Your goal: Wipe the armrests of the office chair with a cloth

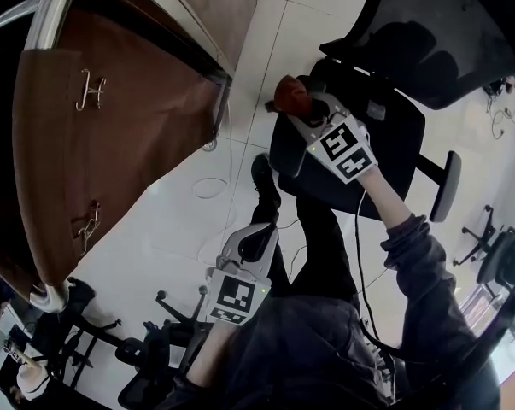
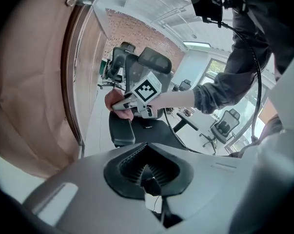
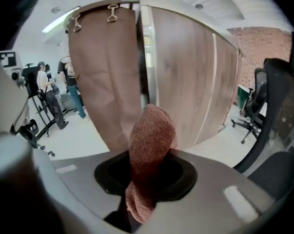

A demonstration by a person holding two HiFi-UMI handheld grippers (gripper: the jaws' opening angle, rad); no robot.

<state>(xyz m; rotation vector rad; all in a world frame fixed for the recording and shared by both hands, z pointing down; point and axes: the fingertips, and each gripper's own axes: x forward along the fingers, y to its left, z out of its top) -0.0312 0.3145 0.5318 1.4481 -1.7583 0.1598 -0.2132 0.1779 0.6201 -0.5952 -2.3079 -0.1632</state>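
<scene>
My right gripper (image 1: 301, 108) is shut on a reddish-brown cloth (image 1: 289, 95), holding it at the near armrest (image 1: 283, 156) of the black office chair (image 1: 394, 126). In the left gripper view the cloth (image 2: 113, 101) sits just above that armrest pad (image 2: 121, 130), under the right gripper (image 2: 122, 105). In the right gripper view the cloth (image 3: 149, 150) sticks out between the jaws. The other armrest (image 1: 446, 186) stands free on the far side. My left gripper (image 1: 257, 233) hangs lower, away from the chair, its jaws (image 2: 147, 172) together with nothing in them.
A brown wooden cabinet (image 1: 112, 143) with metal hooks fills the left. A person's shoe (image 1: 264, 178) stands by the chair, and a cable loop (image 1: 210, 186) lies on the white floor. More office chairs (image 1: 155, 336) stand at the lower left. People (image 3: 44, 87) stand far off.
</scene>
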